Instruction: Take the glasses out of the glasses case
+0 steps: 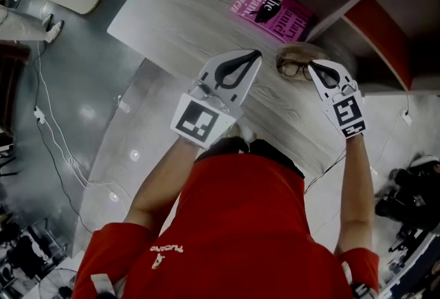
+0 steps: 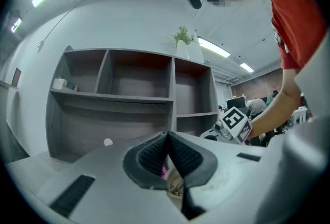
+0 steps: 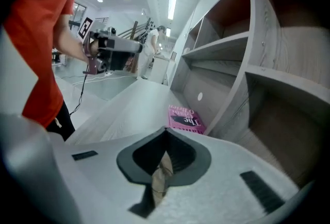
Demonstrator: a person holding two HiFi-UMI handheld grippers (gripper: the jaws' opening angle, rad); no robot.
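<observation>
Dark-framed glasses [image 1: 293, 69] rest in a tan glasses case [image 1: 302, 52] on the pale wooden table [image 1: 179, 23], near the shelf unit. My right gripper [image 1: 311, 64] hangs just right of the glasses, its tip over their edge. Its jaws are shut, and I see nothing pinched between them. In the right gripper view [image 3: 166, 133] the tan case [image 3: 161, 176] shows through the slot behind the closed tips. My left gripper [image 1: 257, 53] is to the left of the case, shut and empty. In the left gripper view [image 2: 167, 136] the case [image 2: 175, 186] is glimpsed below the pads.
A pink book [image 1: 271, 10] lies flat on the table beyond the case, beside the shelf unit's upright. The shelf unit [image 1: 371, 23], with red-brown compartments, borders the table at the top right. The table's left edge drops to a grey floor with cables [image 1: 51, 139].
</observation>
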